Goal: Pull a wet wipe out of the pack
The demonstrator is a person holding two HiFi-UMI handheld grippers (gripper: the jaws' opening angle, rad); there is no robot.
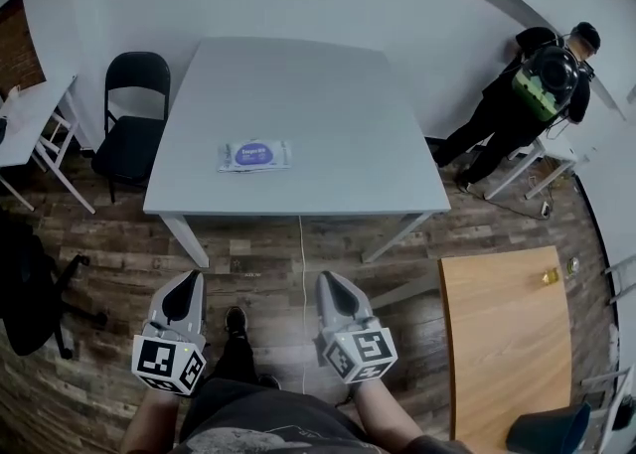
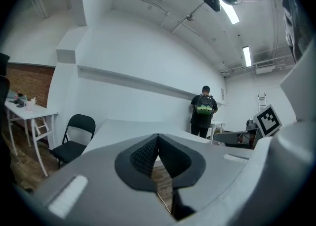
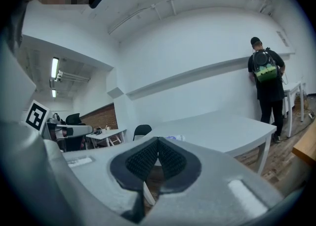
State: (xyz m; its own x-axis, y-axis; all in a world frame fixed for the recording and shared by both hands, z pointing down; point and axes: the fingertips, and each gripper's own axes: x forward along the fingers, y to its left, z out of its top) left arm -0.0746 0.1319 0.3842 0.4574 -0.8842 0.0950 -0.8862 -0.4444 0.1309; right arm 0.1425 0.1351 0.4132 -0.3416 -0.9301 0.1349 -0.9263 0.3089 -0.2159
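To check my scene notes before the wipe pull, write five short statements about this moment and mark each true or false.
1. The wet wipe pack lies on the grey table. True.
2. The left hand-held gripper grips the pack. False: it is shut on nothing, short of the table.
3. The right hand-held gripper is shut and empty. True.
4. The black folding chair stands at the table's right side. False: at its left, in the head view.
5. The person with the green backpack sits at the table. False: standing by the wall.
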